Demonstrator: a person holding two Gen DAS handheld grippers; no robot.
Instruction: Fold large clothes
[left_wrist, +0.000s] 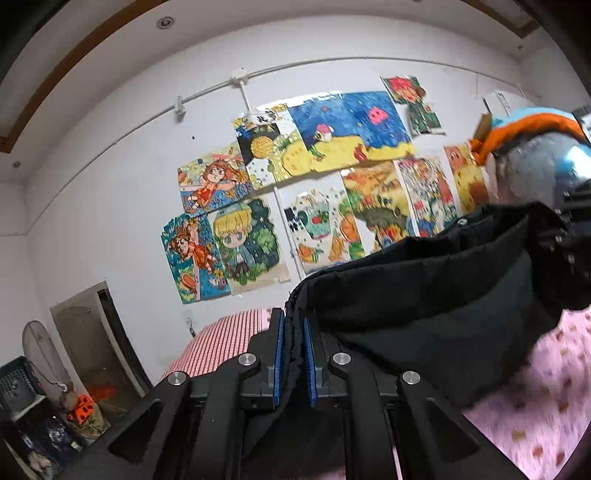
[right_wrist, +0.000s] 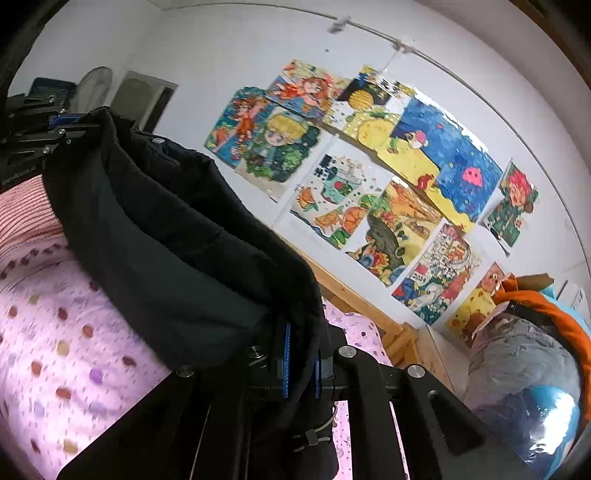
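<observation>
A large black padded garment (left_wrist: 424, 295) hangs stretched between my two grippers above the bed. My left gripper (left_wrist: 293, 325) is shut on one edge of the garment, pinched between its blue pads. My right gripper (right_wrist: 301, 354) is shut on the other edge of the same garment (right_wrist: 177, 240). The left gripper also shows at the upper left of the right wrist view (right_wrist: 62, 125), and the right gripper at the right edge of the left wrist view (left_wrist: 576, 236). The cloth sags in a fold between them.
A pink spotted bedsheet (right_wrist: 55, 332) lies below, with a red-striped pillow (left_wrist: 221, 339) at the head. Children's drawings (left_wrist: 314, 184) cover the white wall. A wooden bed frame (right_wrist: 354, 295) runs along it. Bagged bedding (right_wrist: 528, 362) is stacked at the right; a doorway (left_wrist: 96, 339) and fan stand left.
</observation>
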